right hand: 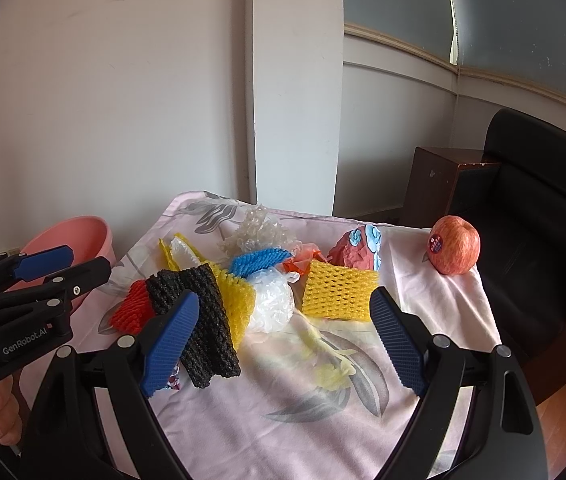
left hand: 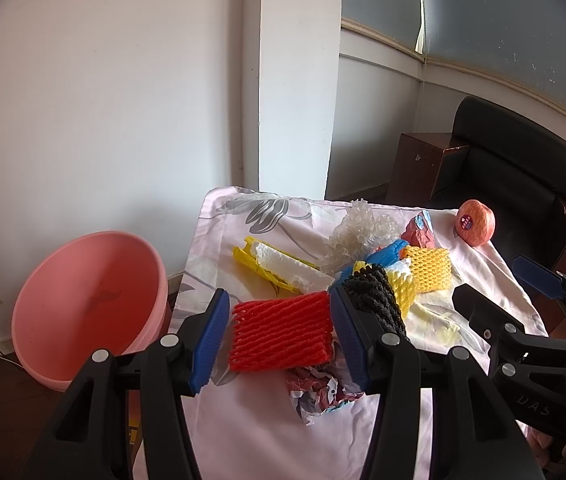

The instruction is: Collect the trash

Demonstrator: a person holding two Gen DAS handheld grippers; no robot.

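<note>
A table covered with a pale pink floral cloth (right hand: 283, 420) carries a heap of trash across its middle. The left gripper (left hand: 279, 336) has its jaws spread wide, one on each side of a red foam fruit net (left hand: 281, 334) that lies near the table's left edge; whether the blue pads touch the net cannot be told. Just right of it lies a black foam net (right hand: 199, 320), and a crumpled printed wrapper (left hand: 319, 390) sits at the near side of the red net. Further back lie a yellow foam net with a white foam piece inside (left hand: 279, 266), a blue foam net (right hand: 259, 260), a crumpled clear plastic bag (right hand: 271, 304), a white mesh net (right hand: 257, 232) and a second yellow foam net (right hand: 337, 292). A crumpled red paper wrapper (right hand: 357, 252) lies toward the far right, and an apple (right hand: 454, 246) stands at the far right corner. The right gripper (right hand: 283, 340) hangs over the near middle of the table, jaws wide apart and holding nothing. A pink plastic basin (left hand: 91, 304) stands off the table's left edge, tilted. A black chair (right hand: 531, 200) stands past the right edge.
</note>
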